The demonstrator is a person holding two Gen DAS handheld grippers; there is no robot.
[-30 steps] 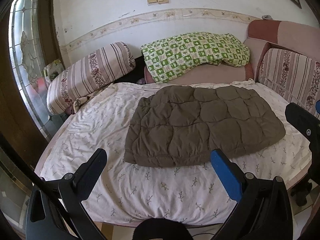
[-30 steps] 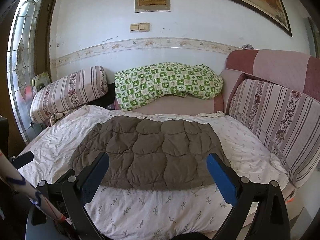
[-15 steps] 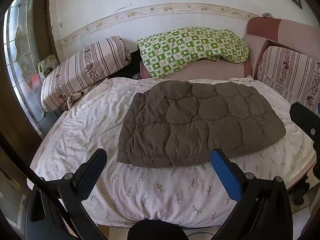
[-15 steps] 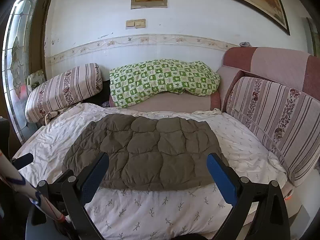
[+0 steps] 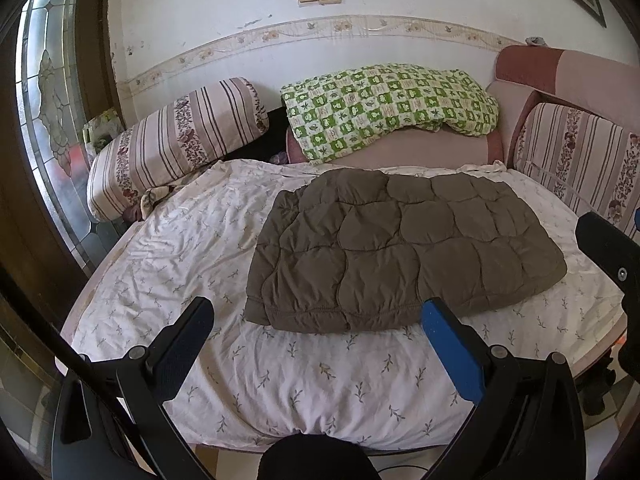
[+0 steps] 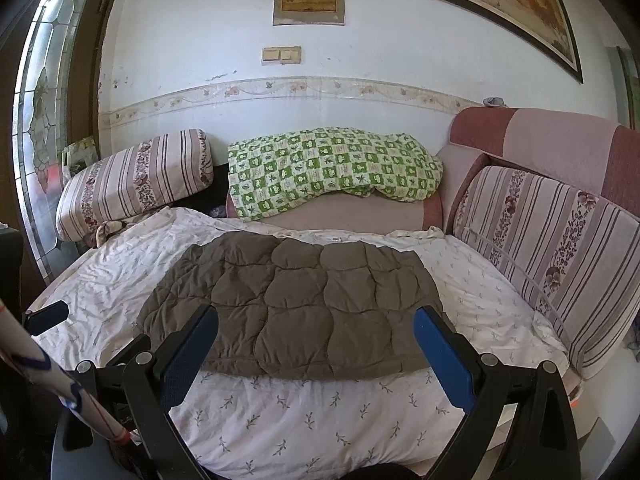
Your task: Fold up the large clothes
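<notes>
- Currently: brown quilted garment (image 5: 400, 248) lies folded flat on the bed (image 5: 180, 248), toward the right half of the white leaf-print sheet, near edge close to the front of the mattress.
- Left tongs (image 5: 318, 322) wide apart, holding nothing, above the front edge of the bed; fingertips frame the garment's near hem, not touching it.
- Right tongs (image 6: 316, 330) also spread wide and empty, centred on the garment (image 6: 292, 308) from the front; no contact visible.
- Part of the right tool shows at the right border of the left wrist view; a black piece of the left tool at the left border of the right wrist view.
- Behind the bed: striped bolster pillow (image 5: 176, 140) at left, green checked blanket (image 5: 392, 108) draped over a pink cushion at centre, striped back cushion (image 6: 552, 252) at right.
- Wall: light switches (image 6: 281, 55), framed picture (image 6: 480, 4), stained-glass door panel (image 5: 48, 92) far left.
</notes>
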